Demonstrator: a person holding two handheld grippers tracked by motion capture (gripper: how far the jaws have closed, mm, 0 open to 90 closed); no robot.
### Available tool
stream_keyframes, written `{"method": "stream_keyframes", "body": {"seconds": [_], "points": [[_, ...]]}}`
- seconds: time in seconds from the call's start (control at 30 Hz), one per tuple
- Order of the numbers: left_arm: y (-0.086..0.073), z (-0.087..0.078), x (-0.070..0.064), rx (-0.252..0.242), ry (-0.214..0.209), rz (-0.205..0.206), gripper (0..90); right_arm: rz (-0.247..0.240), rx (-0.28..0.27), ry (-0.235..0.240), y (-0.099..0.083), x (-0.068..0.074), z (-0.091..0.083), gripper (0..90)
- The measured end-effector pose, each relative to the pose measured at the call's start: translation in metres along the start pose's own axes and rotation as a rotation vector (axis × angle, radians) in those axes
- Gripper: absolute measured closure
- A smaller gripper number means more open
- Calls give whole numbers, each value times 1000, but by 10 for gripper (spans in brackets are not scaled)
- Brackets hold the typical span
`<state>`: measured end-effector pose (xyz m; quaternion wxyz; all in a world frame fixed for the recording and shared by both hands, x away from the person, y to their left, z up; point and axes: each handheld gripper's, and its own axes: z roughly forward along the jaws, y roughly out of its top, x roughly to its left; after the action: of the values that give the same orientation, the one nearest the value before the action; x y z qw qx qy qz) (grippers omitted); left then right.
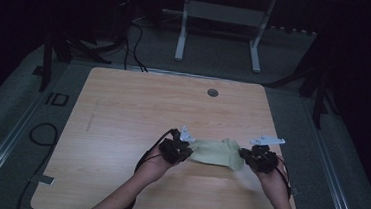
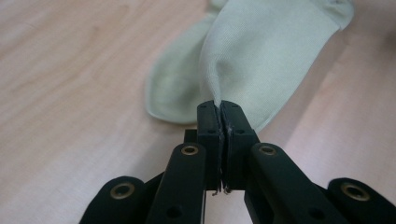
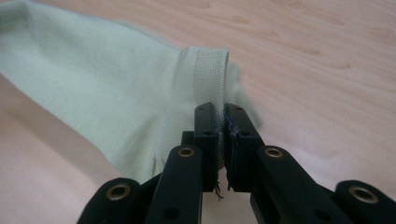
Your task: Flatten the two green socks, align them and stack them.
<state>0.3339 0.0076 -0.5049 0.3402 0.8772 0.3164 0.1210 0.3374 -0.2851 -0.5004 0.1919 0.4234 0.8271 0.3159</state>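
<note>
Both tongs, the left gripper (image 2: 220, 108) and the right gripper (image 3: 219, 112), are gripping opposite ends of a pale green sock (image 1: 215, 152) just above the wooden table (image 1: 122, 114), apparently stretching it flat; next probably comes lowering it evenly.

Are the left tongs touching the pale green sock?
Touching. In the left gripper view, the left tongs are shut, with a fold of the sock pinched between their jaws and rising out of them.
</note>
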Motion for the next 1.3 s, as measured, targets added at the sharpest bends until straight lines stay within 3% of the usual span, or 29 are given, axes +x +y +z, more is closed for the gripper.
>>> {"method": "stream_keyframes", "body": {"seconds": [0.07, 0.1, 0.17, 0.27, 0.4, 0.7, 0.8, 0.93, 1.03, 1.17, 1.2, 1.3], "points": [[0, 0, 0, 0, 0, 0, 873, 3, 1, -5, 3, -2, 3, 845], [6, 12, 10, 26, 10, -12, 872, 6, 24, -17, 10, -7, 14, 844], [6, 21, 14, 44, 28, -15, 872, 14, 47, -25, 13, -12, 24, 843], [6, 29, 18, 58, 7, -45, 872, 20, 68, -37, 13, -15, 32, 842], [3, 43, 16, 89, 25, -28, 871, 40, 116, -33, 8, -21, 52, 835], [-1, 56, 19, 81, 11, -61, 840, 64, 130, -30, 3, -25, 62, 791], [0, 57, 18, 77, -2, -62, 656, 65, 122, -19, 5, -23, 58, 621], [3, 53, 16, 53, 0, -73, 522, 53, 98, -16, 6, -21, 52, 583], [4, 46, 12, 14, 18, -52, 381, 48, 57, 3, 8, -15, 41, 540], [0, 35, 12, -42, 24, -57, 312, 52, 35, 31, 6, -9, 35, 490], [-2, 33, 12, -60, 30, -60, 234, 47, 17, 48, 3, -5, 32, 438], [-7, 31, 13, -100, 38, -91, 201, 42, 0, 57, 2, -4, 30, 402]]}}
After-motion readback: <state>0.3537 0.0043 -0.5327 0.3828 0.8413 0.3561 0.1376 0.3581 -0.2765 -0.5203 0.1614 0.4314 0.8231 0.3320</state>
